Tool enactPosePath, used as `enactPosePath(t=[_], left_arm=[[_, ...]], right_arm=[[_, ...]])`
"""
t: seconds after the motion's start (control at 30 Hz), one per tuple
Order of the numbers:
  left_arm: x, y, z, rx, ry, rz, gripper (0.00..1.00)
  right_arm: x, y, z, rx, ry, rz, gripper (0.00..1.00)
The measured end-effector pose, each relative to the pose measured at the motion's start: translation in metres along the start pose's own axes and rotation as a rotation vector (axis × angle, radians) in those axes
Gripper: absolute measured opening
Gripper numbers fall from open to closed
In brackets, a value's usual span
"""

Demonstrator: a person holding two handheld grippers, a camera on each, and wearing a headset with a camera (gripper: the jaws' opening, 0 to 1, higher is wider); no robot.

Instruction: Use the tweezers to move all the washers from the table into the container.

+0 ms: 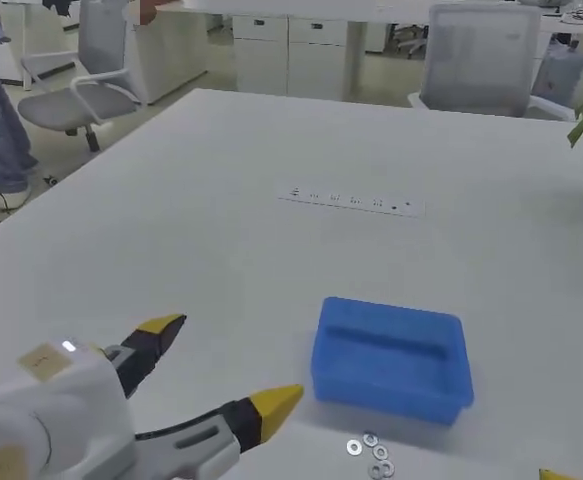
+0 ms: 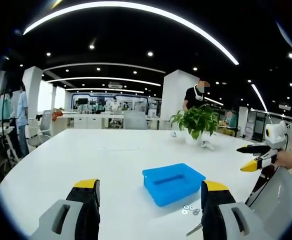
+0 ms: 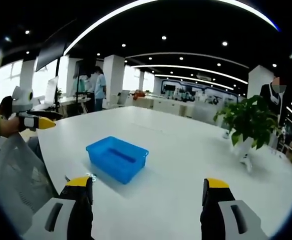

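**Head view:** the left gripper [image 1: 223, 362] hangs over the near left of the white table [image 1: 221, 220], its two yellow-tipped jaws spread wide with nothing between them; the blue container [image 1: 391, 362] stands to its right, open side up; the washers [image 1: 372, 456] lie in a small cluster on the table just in front of the container's near wall, outside it; a strip of sockets [image 1: 351, 200] is set into the table beyond the container; office chairs [image 1: 481, 60] stand at the far edge

**Left gripper view:** the left gripper [image 2: 151, 186] shows its own jaws rising well apart from the bottom, empty; the blue container [image 2: 173, 182] sits ahead between them, nearer the right-hand jaw; the washers [image 2: 190, 210] rest on the table between the container and that jaw; a thin grey metal piece [image 2: 194, 230] lies just beside that jaw, too little of it showing to name it; the right gripper [image 2: 247, 158] is held up at the right edge, above the table, jaws parted and holding nothing; a potted plant [image 2: 198, 122] stands on the far side, with a person [image 2: 196, 95] behind it

**Right gripper view:** the right gripper [image 3: 147, 182] has its own jaws spread and empty; the blue container [image 3: 116, 157] lies ahead, toward the left-hand jaw; the washers [image 3: 91, 176] are tiny specks just above that jaw's tip, near the container; the left gripper [image 3: 44, 119] is held in a hand [image 3: 3, 117] at the left edge; a mesh chair back [image 3: 15, 185] is below it
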State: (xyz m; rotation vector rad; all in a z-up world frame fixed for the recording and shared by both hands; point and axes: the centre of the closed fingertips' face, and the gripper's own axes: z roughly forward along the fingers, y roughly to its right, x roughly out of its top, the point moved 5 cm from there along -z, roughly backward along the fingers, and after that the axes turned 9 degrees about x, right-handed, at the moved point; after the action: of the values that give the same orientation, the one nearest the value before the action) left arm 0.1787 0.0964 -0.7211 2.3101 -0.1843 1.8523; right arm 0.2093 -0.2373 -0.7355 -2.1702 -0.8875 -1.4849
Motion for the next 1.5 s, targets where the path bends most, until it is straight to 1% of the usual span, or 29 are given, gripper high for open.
enactPosePath(t=[0.07,0.2,0.3,0.43,0.57,0.63,0.7,0.73,0.77,0.8,0.83,0.87,0.9,0.93,0.97,1.0,1.03,1.07,1.1,1.13,1.2,1.23,1.27,1.3,1.33,1.37,1.43,1.47,1.5], left_arm=[[-0.001,0.000,0.000,0.002,-0.005,0.006,0.85],[0.000,0.000,0.001,0.000,0.000,0.020,0.86],[-0.002,0.002,0.002,-0.011,-0.013,0.023,0.86],[-0.004,0.005,0.003,-0.027,-0.031,0.038,0.88],[-0.007,0.007,0.004,-0.047,-0.052,0.046,0.91],[-0.010,0.009,0.005,-0.073,-0.080,0.046,0.93],[-0.018,0.016,0.006,-0.142,-0.145,0.028,0.92],[-0.023,0.021,0.006,-0.184,-0.196,0.000,0.91],[-0.025,0.023,0.006,-0.212,-0.217,-0.010,0.89],[-0.028,0.026,0.006,-0.238,-0.239,-0.019,0.86],[-0.032,0.029,0.006,-0.276,-0.284,-0.030,0.83],[-0.035,0.030,0.006,-0.290,-0.306,-0.012,0.81],[-0.040,0.031,0.008,-0.323,-0.326,0.053,0.78],[-0.044,0.034,0.009,-0.352,-0.356,0.086,0.75],[-0.050,0.036,0.011,-0.379,-0.401,0.127,0.71],[-0.054,0.039,0.012,-0.405,-0.426,0.155,0.68],[-0.060,0.043,0.013,-0.449,-0.467,0.180,0.65],[-0.065,0.047,0.014,-0.482,-0.486,0.206,0.60],[-0.069,0.049,0.015,-0.502,-0.497,0.231,0.58],[-0.076,0.051,0.017,-0.529,-0.535,0.270,0.56],[-0.085,0.057,0.019,-0.578,-0.567,0.351,0.50],[-0.088,0.058,0.020,-0.587,-0.580,0.376,0.48],[-0.092,0.061,0.022,-0.613,-0.596,0.422,0.45],[-0.094,0.062,0.022,-0.624,-0.603,0.434,0.44],[-0.098,0.064,0.023,-0.654,-0.618,0.468,0.42],[-0.099,0.065,0.025,-0.662,-0.627,0.487,0.39],[-0.100,0.068,0.029,-0.687,-0.629,0.497,0.32],[-0.101,0.069,0.031,-0.695,-0.632,0.518,0.29],[-0.103,0.068,0.033,-0.707,-0.639,0.559,0.27]], right_arm=[[0.000,0.001,0.000,0.000,0.002,0.005,0.88],[0.000,0.005,-0.001,-0.015,0.008,0.021,0.87],[-0.002,0.006,-0.001,-0.015,0.010,0.037,0.85],[-0.003,0.005,0.000,-0.004,-0.002,0.031,0.84],[-0.004,0.004,0.001,-0.001,-0.017,0.025,0.83],[-0.004,0.003,0.001,-0.003,-0.023,0.024,0.82],[-0.005,0.004,0.000,-0.006,-0.029,0.028,0.81],[-0.005,0.003,0.000,-0.006,-0.034,0.029,0.80],[-0.006,0.003,0.000,-0.003,-0.039,0.029,0.79],[-0.007,0.003,0.000,0.002,-0.050,0.026,0.74],[-0.010,0.002,0.000,0.010,-0.071,0.018,0.71],[-0.011,0.002,0.000,0.008,-0.085,0.003,0.69],[-0.012,0.002,0.000,0.005,-0.107,-0.023,0.67],[-0.013,0.000,0.001,0.008,-0.116,-0.024,0.66],[-0.014,-0.001,0.001,0.018,-0.123,-0.024,0.64],[-0.014,-0.002,0.001,0.023,-0.129,-0.027,0.62],[-0.015,-0.003,0.001,0.031,-0.135,-0.030,0.60],[-0.014,-0.004,0.002,0.037,-0.135,-0.029,0.57],[-0.014,-0.005,0.002,0.043,-0.135,-0.027,0.56],[-0.014,-0.005,0.002,0.045,-0.137,-0.028,0.54],[-0.014,-0.006,0.002,0.052,-0.140,-0.026,0.49],[-0.014,-0.007,0.002,0.056,-0.141,-0.025,0.47],[-0.015,-0.007,0.002,0.062,-0.144,-0.026,0.44],[-0.015,-0.007,0.002,0.064,-0.145,-0.025,0.42],[-0.015,-0.008,0.002,0.072,-0.148,-0.023,0.40],[-0.015,-0.009,0.002,0.077,-0.149,-0.023,0.37],[-0.016,-0.010,0.002,0.083,-0.156,-0.032,0.35],[-0.016,-0.011,0.002,0.090,-0.164,-0.038,0.33],[-0.017,-0.012,0.002,0.095,-0.170,-0.055,0.30]])
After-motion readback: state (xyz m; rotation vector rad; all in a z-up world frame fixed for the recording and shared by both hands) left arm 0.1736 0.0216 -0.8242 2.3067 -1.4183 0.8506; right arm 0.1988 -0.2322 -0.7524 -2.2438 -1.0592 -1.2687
